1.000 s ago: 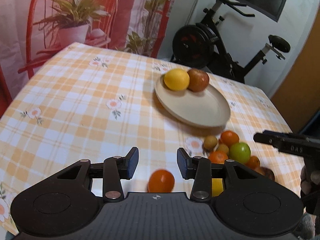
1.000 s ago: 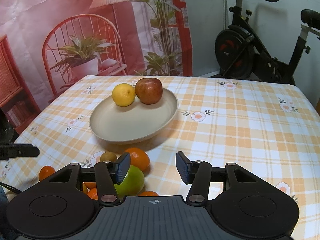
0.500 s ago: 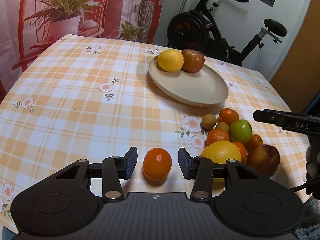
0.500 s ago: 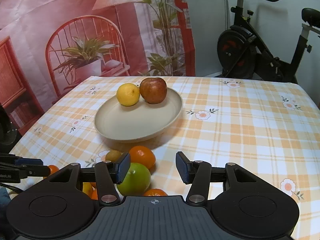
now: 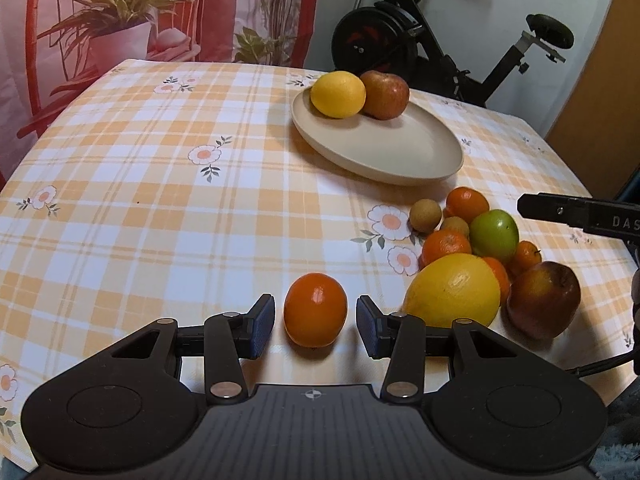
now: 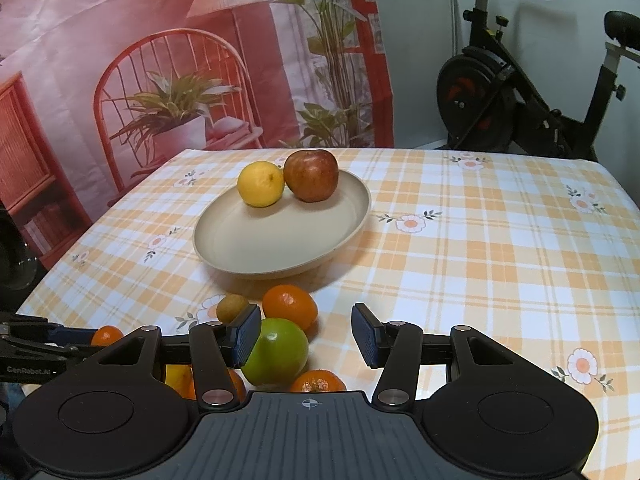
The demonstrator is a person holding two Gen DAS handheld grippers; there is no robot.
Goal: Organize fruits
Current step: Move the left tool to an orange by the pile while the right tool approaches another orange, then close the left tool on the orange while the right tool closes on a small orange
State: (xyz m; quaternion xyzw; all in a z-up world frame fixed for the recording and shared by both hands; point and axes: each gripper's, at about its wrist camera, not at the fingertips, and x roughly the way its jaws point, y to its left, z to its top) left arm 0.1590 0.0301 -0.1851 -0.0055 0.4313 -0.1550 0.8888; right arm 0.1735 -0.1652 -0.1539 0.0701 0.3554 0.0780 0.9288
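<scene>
My left gripper (image 5: 315, 322) is open, and an orange (image 5: 315, 309) lies on the tablecloth between its pads, with a gap on each side. To its right lies a pile of fruit: a large yellow citrus (image 5: 452, 290), a green apple (image 5: 494, 235), a red apple (image 5: 543, 299) and several small oranges. A beige plate (image 5: 396, 148) further back holds a lemon (image 5: 338, 94) and a red apple (image 5: 385, 95). My right gripper (image 6: 306, 334) is open and empty above the green apple (image 6: 276, 351), with the plate (image 6: 280, 236) ahead.
The table has an orange-and-white checked cloth (image 5: 160, 184). An exercise bike (image 6: 520, 92) stands behind the far right edge. A printed backdrop (image 6: 160, 60) hangs behind the far left. The right gripper's finger (image 5: 580, 216) shows at the right of the left wrist view.
My left gripper has moved so that the orange now lies squarely between its open pads. My right gripper has drifted slightly, with the plate a little further right in its view.
</scene>
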